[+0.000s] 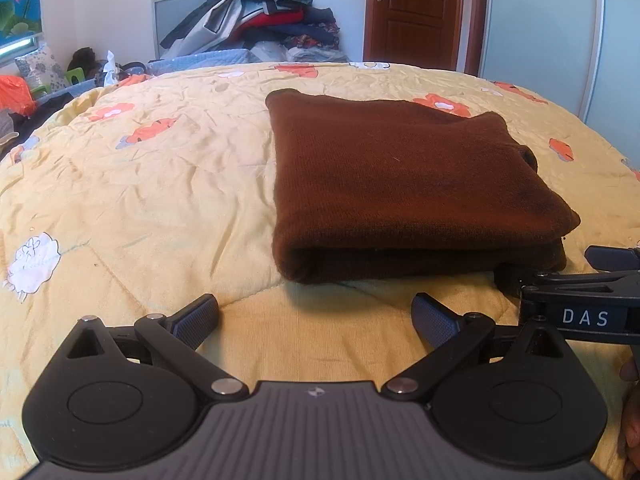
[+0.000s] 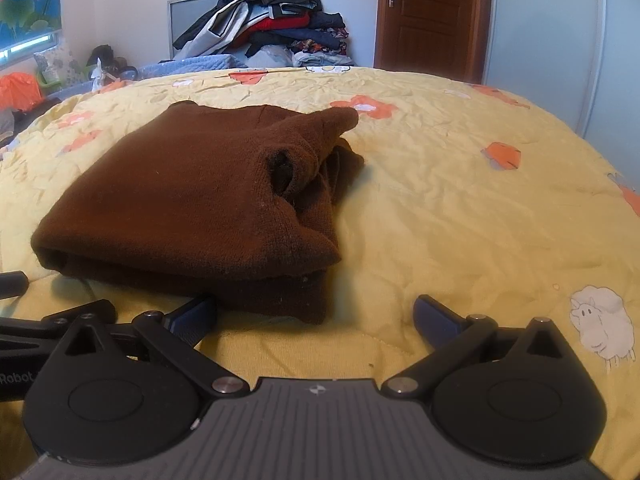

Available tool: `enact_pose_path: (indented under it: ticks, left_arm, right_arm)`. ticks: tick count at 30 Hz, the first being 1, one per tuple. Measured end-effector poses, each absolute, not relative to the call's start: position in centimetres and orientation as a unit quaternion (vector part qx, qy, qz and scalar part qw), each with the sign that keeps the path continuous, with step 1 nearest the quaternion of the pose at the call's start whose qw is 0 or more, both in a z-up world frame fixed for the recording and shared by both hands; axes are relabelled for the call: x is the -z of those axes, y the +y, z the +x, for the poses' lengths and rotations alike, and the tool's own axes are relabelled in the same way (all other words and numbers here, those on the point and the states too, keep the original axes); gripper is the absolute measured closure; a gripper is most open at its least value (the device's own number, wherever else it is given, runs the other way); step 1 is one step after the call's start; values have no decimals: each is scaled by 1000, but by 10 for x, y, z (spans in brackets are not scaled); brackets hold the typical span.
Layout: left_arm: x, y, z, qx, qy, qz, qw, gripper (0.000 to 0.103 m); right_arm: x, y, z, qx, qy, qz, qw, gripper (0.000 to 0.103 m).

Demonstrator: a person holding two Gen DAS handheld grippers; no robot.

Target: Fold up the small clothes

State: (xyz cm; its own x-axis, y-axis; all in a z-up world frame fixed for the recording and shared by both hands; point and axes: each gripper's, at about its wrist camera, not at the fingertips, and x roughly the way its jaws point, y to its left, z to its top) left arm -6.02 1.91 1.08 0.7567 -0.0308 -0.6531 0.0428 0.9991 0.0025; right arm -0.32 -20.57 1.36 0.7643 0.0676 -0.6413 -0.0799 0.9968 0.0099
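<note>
A brown knit garment (image 1: 400, 184) was found folded into a thick rectangle on the yellow quilt (image 1: 160, 184), lying just ahead of both grippers w/ its rolled fold edge nearest. From the right wrist view a sleeve or neck opening (image 2: 286, 172) was seen bunched on the garment's right side; which part it was could not be made out. Inner layers of the fold were hidden. The left gripper (image 1: 316, 320) was recorded w/ jaws spread wide, nothing between them, only bare quilt; its pads sat short of the fold edge. The right gripper (image 2: 316, 320) was likewise spread and empty, its left finger (image 2: 192, 318) just beside or touching the garment's near corner; contact could not be confirmed. In the left wrist view the right gripper's body was cut off at the frame's right edge, w/ part of a hand (image 1: 632, 420) barely visible. A clothes pile (image 1: 260, 12) was noted beyond the bed, items not separable; a wooden door (image 1: 416, 12) stood shut behind. No containers were seen.
</note>
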Motion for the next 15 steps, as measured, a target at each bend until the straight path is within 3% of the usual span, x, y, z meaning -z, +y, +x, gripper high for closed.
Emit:
enact_pose_path:
  ticks: [15]
  left_arm:
    - [-14, 23, -52, -7, 350, -25, 936, 0]
  right_arm:
    - [-15, -203, -10, -34, 345, -7, 938, 0]
